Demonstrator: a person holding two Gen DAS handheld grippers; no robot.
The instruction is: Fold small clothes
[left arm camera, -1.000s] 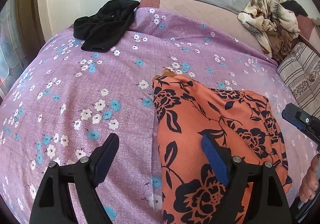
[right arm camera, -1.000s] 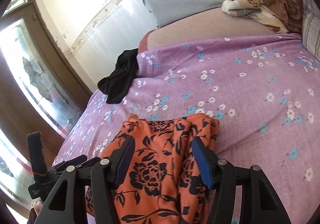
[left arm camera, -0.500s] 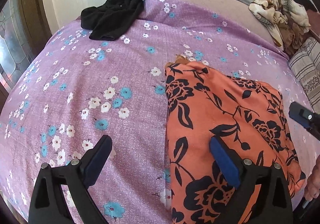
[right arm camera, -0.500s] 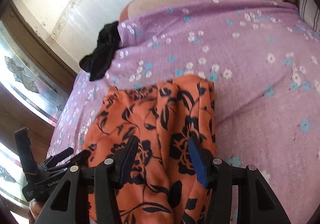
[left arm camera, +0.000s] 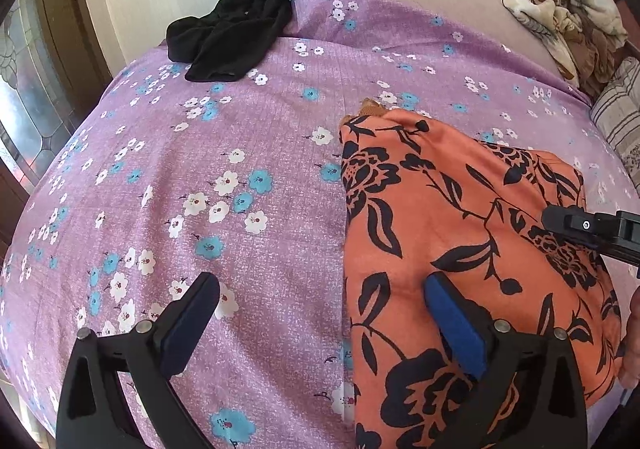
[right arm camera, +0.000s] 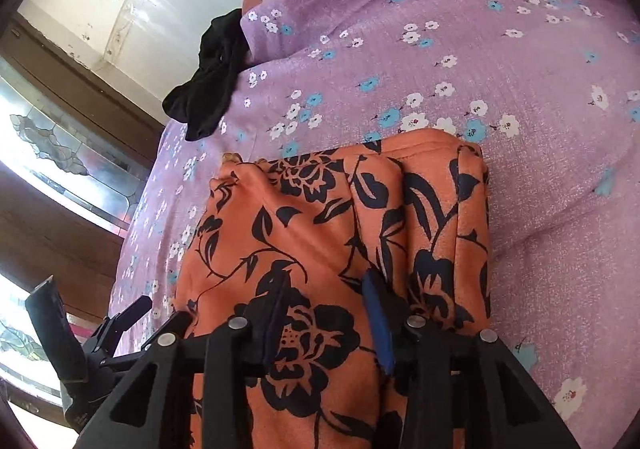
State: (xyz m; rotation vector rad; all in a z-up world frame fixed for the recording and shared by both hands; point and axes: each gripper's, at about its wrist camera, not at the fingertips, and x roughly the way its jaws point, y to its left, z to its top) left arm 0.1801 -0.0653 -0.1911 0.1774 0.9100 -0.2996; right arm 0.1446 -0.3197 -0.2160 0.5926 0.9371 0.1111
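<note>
Right gripper (right arm camera: 326, 313) has dropped onto the orange cloth (left arm camera: 460, 217) on the bedsheet (left arm camera: 240, 169) since a second ago, jaws closing around a ridge of it — left gripper (left arm camera: 320, 325) spreading open, empty. Pinch only the top layer, I'd say, then lift slowly.

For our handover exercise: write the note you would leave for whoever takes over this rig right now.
Left claw: opening wide, holding nothing, straddling the near left edge of the orange floral garment.
Right claw: closing over a raised ridge of that garment; grip not yet firm.
Garment lies partly folded on the purple bedsheet. Black garment lies bunched at the far corner, untouched.
Left: finish this fold, then the black one.
</note>
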